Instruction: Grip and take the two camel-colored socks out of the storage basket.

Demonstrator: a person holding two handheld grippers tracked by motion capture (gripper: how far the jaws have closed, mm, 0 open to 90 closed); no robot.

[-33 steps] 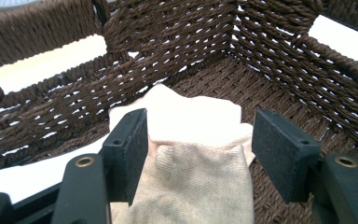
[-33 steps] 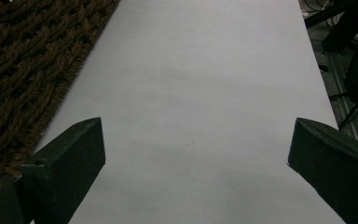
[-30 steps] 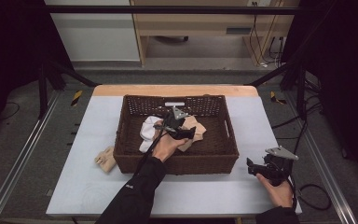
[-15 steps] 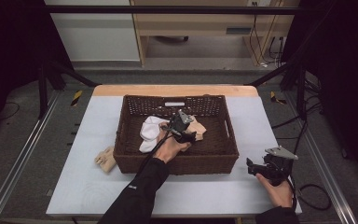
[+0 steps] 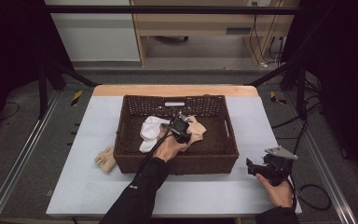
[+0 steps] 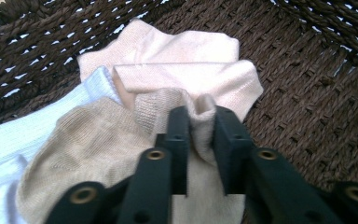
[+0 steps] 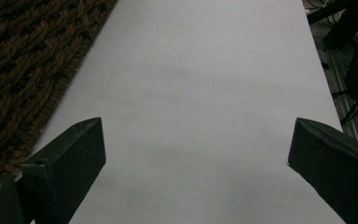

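Your left gripper [image 6: 200, 126], jaws just closed, pinches a raised fold of the tan ribbed-knit sock [image 6: 88, 144] at the centre of the dark woven wicker basket [image 5: 223, 140]. The shallow bite may slip; the pale peach sock [image 6: 186, 74] at twelve o'clock may drag along. Your right gripper [image 7: 196, 158] rests spread over the smooth grey tabletop [image 7: 205, 70].

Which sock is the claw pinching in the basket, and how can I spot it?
Find the brown woven basket in the middle of the table. Inside lies a small pile of socks, where the left claw has just closed on the tan ribbed sock. It is darker and browner than the pale peach sock behind and the white sock beside it.
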